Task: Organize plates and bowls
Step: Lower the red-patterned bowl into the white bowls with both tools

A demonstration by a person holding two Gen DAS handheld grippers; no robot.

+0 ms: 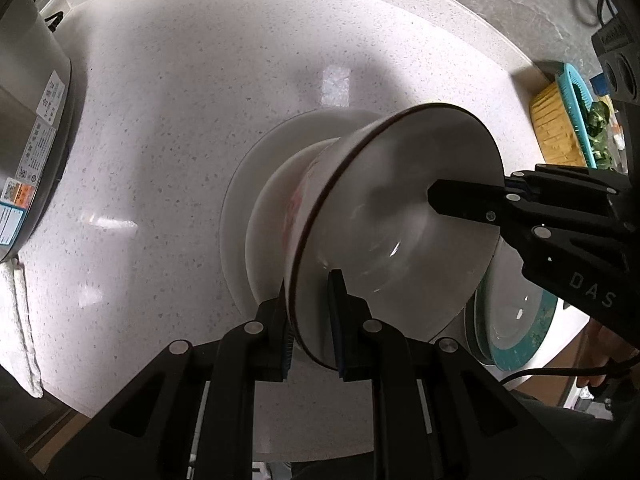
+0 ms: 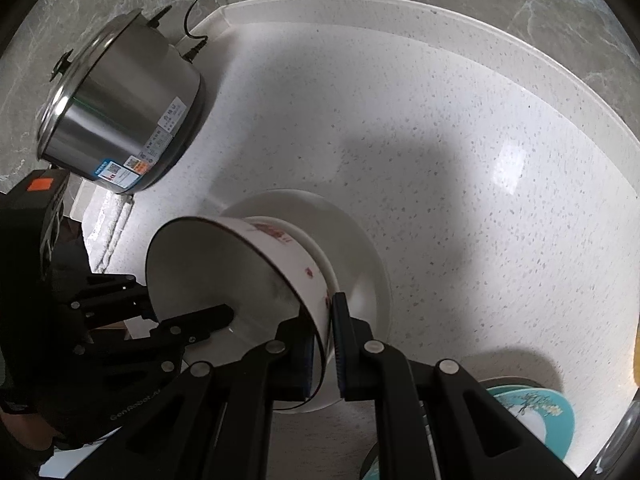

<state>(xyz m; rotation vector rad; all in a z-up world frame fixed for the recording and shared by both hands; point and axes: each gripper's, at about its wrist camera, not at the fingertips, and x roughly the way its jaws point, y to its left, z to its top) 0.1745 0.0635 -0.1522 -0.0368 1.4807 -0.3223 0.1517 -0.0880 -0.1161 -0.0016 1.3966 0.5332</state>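
Note:
A white bowl (image 1: 400, 200) with a dark rim and red markings sits low over another white bowl (image 1: 272, 216) on a white plate (image 1: 248, 168). My left gripper (image 1: 310, 320) is shut on the top bowl's near rim. My right gripper (image 1: 444, 208) is shut on its right rim, with one finger inside the bowl. In the right wrist view the same bowl (image 2: 224, 276) is clamped between my right gripper's fingers (image 2: 322, 352), and my left gripper (image 2: 192, 320) holds the opposite rim. The white plate (image 2: 360, 240) lies under the bowls.
A steel rice cooker (image 2: 120, 120) stands at the back left with its cord. A white cloth (image 1: 16, 312) lies by it. Teal-rimmed plates (image 1: 516, 320) are stacked at the right, also in the right wrist view (image 2: 536, 420). A teal basket with greens (image 1: 580, 120) and a yellow board are far right.

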